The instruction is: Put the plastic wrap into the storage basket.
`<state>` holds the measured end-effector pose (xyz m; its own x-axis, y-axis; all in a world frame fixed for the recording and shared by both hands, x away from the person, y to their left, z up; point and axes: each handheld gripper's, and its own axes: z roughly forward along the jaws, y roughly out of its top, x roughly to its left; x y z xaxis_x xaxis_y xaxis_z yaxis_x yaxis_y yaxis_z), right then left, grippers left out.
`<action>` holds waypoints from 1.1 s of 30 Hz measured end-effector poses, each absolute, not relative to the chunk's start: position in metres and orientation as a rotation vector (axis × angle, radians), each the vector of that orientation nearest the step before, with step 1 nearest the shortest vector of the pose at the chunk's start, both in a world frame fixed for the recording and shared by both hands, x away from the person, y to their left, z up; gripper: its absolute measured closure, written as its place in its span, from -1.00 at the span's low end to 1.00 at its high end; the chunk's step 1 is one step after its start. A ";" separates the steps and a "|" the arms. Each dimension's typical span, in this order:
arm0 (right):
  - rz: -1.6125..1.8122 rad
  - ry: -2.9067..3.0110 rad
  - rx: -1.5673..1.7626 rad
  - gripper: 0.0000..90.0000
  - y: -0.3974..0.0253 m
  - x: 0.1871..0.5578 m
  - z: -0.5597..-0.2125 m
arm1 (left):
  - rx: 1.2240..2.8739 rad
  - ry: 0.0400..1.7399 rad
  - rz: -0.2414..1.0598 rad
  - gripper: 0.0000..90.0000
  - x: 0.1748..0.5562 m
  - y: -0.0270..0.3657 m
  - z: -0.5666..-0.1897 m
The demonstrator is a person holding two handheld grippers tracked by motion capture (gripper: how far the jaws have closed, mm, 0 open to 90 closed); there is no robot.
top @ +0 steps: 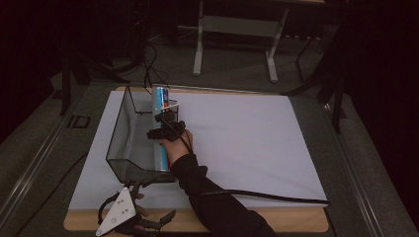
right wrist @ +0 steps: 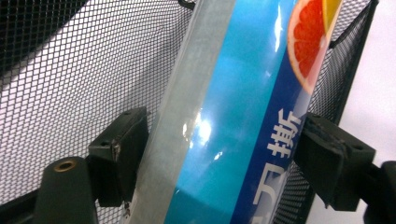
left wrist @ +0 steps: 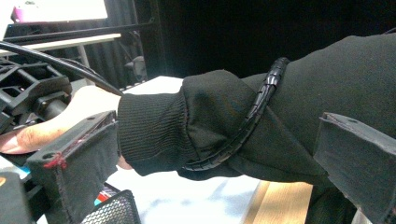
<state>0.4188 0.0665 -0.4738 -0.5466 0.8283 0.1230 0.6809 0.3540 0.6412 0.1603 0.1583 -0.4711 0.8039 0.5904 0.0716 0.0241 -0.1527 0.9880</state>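
Note:
A long blue box point(top: 160, 98) with a grapefruit picture and white characters point(right wrist: 233, 121) lies lengthwise along the right side of a black wire-mesh basket point(top: 121, 128). My right gripper point(top: 165, 124) is shut on the box around its middle, with one pad point(right wrist: 119, 154) on the grey side and the other on the blue edge. Mesh point(right wrist: 70, 79) shows behind the box on both sides. My left gripper point(top: 148, 207) hovers at the table's near left edge. Its jaws stand wide apart and open point(left wrist: 215, 140), with nothing between them.
The basket stands on a white sheet point(top: 247, 133) that covers most of the wooden table point(top: 296, 224). The person's black sleeve point(left wrist: 280, 116), with a cable along it, crosses in front of the left gripper. Table legs point(top: 198, 44) and cables stand on the floor beyond.

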 end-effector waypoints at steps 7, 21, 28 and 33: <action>0.956 2.424 1.285 -0.60 0.064 0.420 -0.468 | 1.672 0.490 0.529 -0.97 0.161 0.158 -0.471; 1.051 2.457 1.110 -0.68 0.037 0.420 -0.431 | 1.671 0.498 0.524 -0.97 0.162 0.158 -0.472; 1.014 2.409 1.017 -0.67 0.009 0.422 -0.416 | 1.678 0.502 0.523 -0.97 0.163 0.157 -0.473; 0.988 2.367 1.044 -0.65 -0.019 0.428 -0.409 | 1.684 0.508 0.519 -0.97 0.165 0.155 -0.474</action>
<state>0.4280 -0.0186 -0.4095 -0.6570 0.7521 -0.0515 0.4922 0.4796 0.7264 0.1648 0.1553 -0.4736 0.8025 0.5936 0.0598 0.0471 -0.1630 0.9855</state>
